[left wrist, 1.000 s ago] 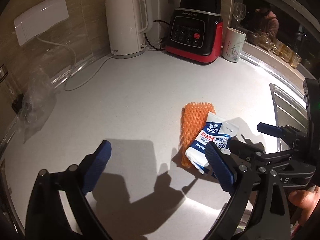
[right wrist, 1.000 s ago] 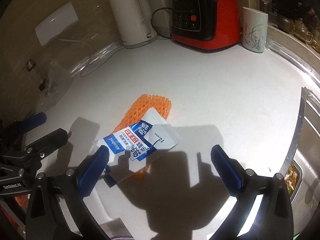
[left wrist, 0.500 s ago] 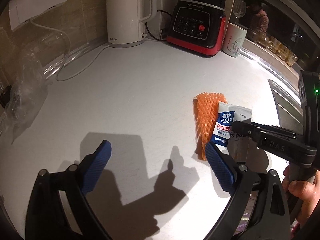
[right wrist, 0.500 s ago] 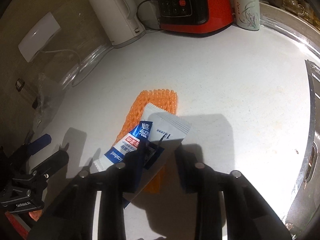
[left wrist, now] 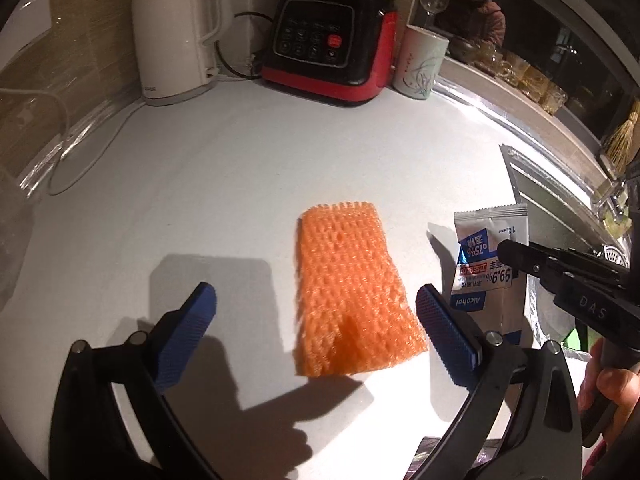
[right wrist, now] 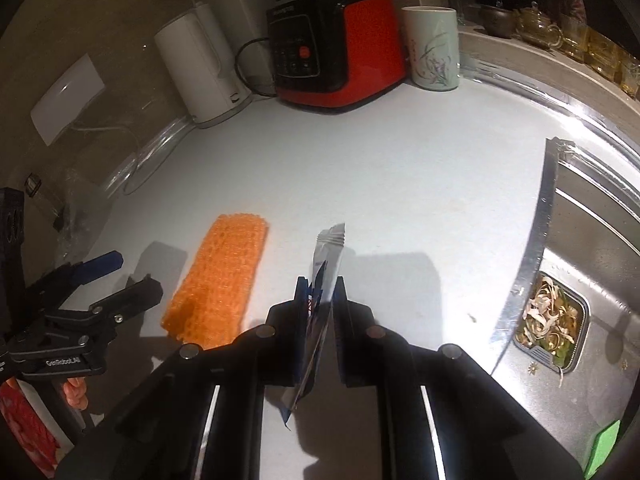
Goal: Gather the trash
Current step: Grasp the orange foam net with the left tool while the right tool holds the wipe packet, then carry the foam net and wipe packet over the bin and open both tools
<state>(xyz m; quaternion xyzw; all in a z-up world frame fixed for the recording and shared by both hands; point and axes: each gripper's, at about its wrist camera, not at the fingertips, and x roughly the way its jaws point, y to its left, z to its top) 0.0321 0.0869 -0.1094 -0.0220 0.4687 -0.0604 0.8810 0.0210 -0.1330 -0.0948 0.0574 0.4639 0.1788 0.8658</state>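
An orange foam fruit net lies flat on the white counter; it also shows in the right wrist view. My left gripper is open, its blue pads either side of the net's near end, just above the counter. My right gripper is shut on a blue and white alcohol wipe packet and holds it upright above the counter, to the right of the net. The packet also shows in the left wrist view, pinched by the right gripper's black fingers.
A white kettle, a red and black blender base and a patterned cup stand along the back wall. A steel sink with food scraps in its strainer lies at the right. A clear plastic bag lies at the far left.
My right gripper closed on the wipe packet and lifted it off the orange net, to the right. My left gripper moved right and now frames the net.
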